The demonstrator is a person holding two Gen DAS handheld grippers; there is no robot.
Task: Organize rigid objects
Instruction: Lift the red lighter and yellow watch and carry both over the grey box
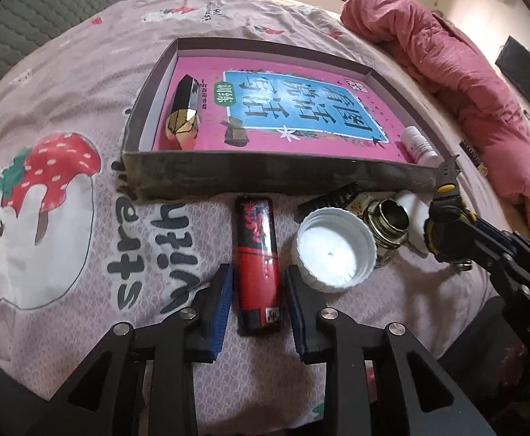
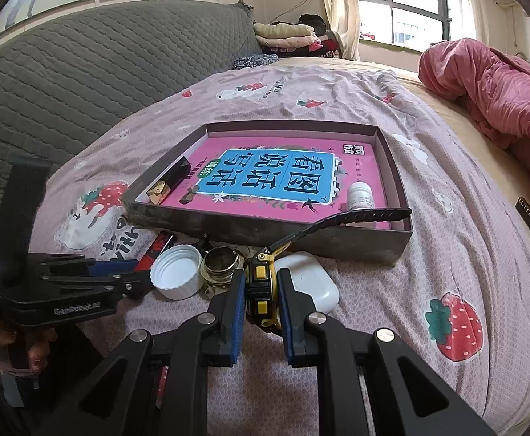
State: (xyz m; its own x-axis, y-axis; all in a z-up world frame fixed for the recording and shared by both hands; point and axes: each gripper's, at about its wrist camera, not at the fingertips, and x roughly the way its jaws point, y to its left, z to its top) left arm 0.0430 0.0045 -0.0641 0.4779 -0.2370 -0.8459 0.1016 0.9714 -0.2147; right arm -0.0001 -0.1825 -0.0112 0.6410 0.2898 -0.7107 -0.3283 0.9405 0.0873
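Observation:
A shallow dark box (image 1: 265, 178) lined with a pink book lies on the bed; it also shows in the right wrist view (image 2: 265, 229). In it lie a black-and-gold faceted tube (image 1: 183, 116) and a small white bottle (image 1: 419, 145). A red-and-black lighter (image 1: 257, 258) lies in front of the box, between the pads of my left gripper (image 1: 259, 283), with small gaps either side. My right gripper (image 2: 261, 287) is shut on a black-and-yellow watch (image 2: 259, 287), its strap reaching over the box's front wall. A white cap (image 1: 334, 250), a small glass jar (image 1: 388, 225) and a white earbud case (image 2: 312, 283) lie beside them.
A bunched pink quilt (image 2: 493, 87) lies at the right of the bed. A grey quilted headboard (image 2: 83, 72) stands at the left. Folded clothes (image 2: 286, 34) are stacked by the window. A black comb (image 1: 328, 200) lies against the box front.

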